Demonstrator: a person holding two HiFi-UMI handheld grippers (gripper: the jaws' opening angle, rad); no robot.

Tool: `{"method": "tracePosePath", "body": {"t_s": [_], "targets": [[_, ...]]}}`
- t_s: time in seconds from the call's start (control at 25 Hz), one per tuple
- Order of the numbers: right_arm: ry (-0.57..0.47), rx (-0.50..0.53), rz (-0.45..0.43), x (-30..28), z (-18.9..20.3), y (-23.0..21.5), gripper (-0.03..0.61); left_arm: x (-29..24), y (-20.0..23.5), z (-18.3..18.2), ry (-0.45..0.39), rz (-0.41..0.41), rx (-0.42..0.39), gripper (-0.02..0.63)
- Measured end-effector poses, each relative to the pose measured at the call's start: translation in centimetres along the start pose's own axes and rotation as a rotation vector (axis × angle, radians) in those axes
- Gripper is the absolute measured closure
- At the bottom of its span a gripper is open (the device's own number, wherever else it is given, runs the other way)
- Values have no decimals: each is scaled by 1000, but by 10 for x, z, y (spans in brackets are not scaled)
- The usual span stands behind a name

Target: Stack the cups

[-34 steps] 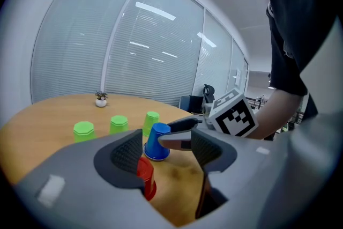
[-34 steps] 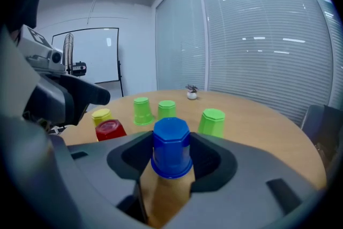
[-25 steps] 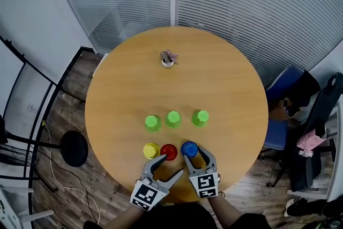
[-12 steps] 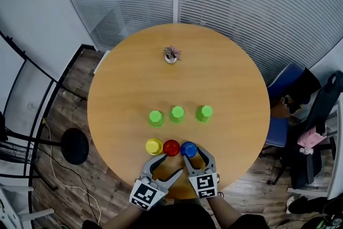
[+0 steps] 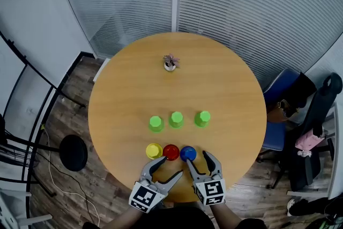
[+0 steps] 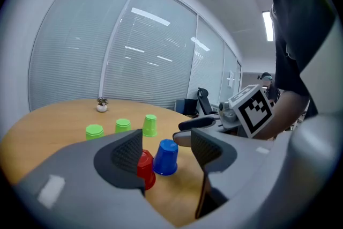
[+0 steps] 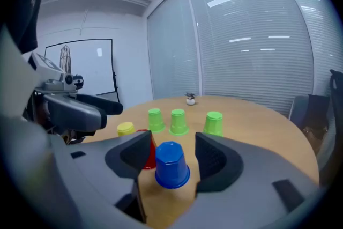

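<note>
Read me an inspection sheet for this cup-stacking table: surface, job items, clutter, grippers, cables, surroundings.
Surface: round wooden table.
Job's things: six upturned cups, none stacked. Far row: left green cup, middle green cup, right green cup. Near row: yellow cup, red cup, blue cup.
Clutter: small potted plant near the far edge.
Grippers: left gripper open, empty. Right gripper open, its jaws have just been opening; the blue cup stands at their tips, untouched.
Cables: pale cable on the floor, left.
Surroundings: blinds behind glass, office chairs at right.
</note>
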State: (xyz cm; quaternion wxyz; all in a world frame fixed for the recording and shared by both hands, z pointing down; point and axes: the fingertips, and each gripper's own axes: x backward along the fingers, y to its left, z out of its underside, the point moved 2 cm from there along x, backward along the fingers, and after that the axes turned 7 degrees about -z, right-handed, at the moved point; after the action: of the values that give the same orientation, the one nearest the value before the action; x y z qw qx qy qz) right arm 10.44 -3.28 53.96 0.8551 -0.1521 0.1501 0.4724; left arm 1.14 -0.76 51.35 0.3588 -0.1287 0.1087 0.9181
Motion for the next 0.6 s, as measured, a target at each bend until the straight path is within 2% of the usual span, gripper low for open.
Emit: {"method": "tracePosePath", "body": {"t_s": [0.36, 0.6], "targets": [[-42, 9, 53, 10, -23, -40, 345, -36, -7, -38, -74, 36, -10, 345], [-43, 33, 47, 0, -35, -74, 345, -72, -10, -55, -67, 37, 7, 344]]}}
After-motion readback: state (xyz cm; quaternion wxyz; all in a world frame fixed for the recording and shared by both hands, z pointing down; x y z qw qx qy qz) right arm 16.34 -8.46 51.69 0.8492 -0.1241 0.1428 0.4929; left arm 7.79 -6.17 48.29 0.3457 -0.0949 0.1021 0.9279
